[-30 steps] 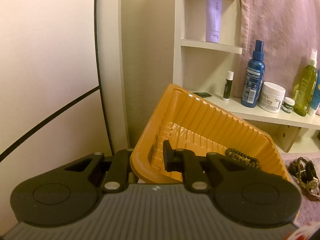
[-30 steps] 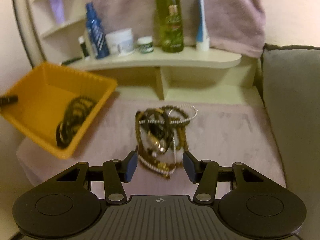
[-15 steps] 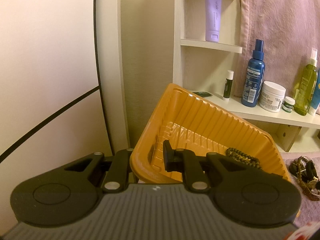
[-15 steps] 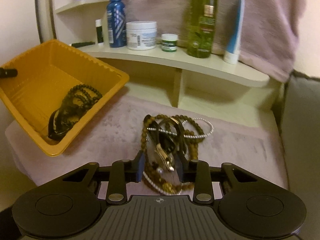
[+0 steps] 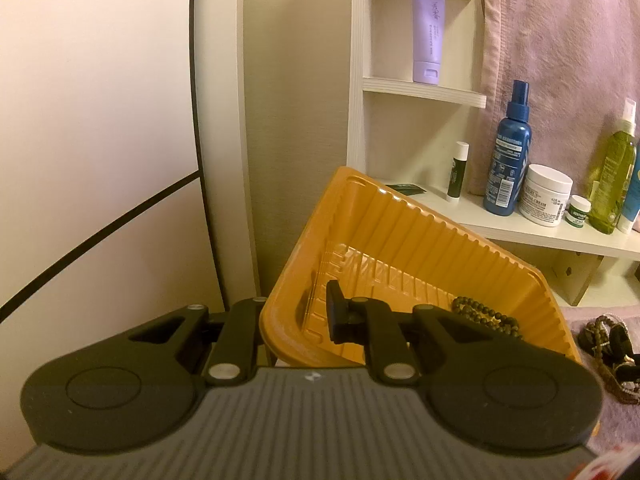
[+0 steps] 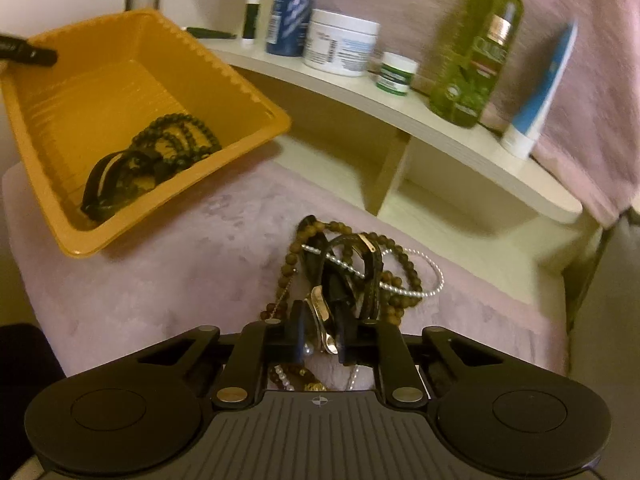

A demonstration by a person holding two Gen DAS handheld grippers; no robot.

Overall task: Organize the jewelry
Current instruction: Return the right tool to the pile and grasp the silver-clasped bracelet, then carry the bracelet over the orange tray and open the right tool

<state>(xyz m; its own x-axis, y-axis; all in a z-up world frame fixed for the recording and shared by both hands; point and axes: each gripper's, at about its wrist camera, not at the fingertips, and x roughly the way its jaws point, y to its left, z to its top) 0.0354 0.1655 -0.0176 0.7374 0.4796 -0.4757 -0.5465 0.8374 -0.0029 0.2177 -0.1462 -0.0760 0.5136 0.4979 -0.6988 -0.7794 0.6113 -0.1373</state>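
A second ago our right gripper (image 6: 322, 334) stood with its jaws spread either side of the jewelry pile (image 6: 352, 276) on the pink cloth (image 6: 168, 276); now they have closed to a narrow gap and pinch a gold-trimmed piece, perhaps a watch or bangle, at the pile's near edge. The grab looks made, though the pile has not left the cloth. The right view has also swung and blurred, so that hand is moving.

Our left gripper (image 5: 296, 322) has not changed: it stays clamped on the near-left rim of the orange tray (image 5: 400, 236), one jaw inside, one outside, holding it tilted toward the pile. The tray sits far left of the pile, well apart from it, with dark bead bracelets (image 6: 160, 156) already lying in its low corner.

We judge the lift comes next. The strands are tangled — brown beads, a silver chain, a dark strap — so several may rise together, or some may slide off on the way across.
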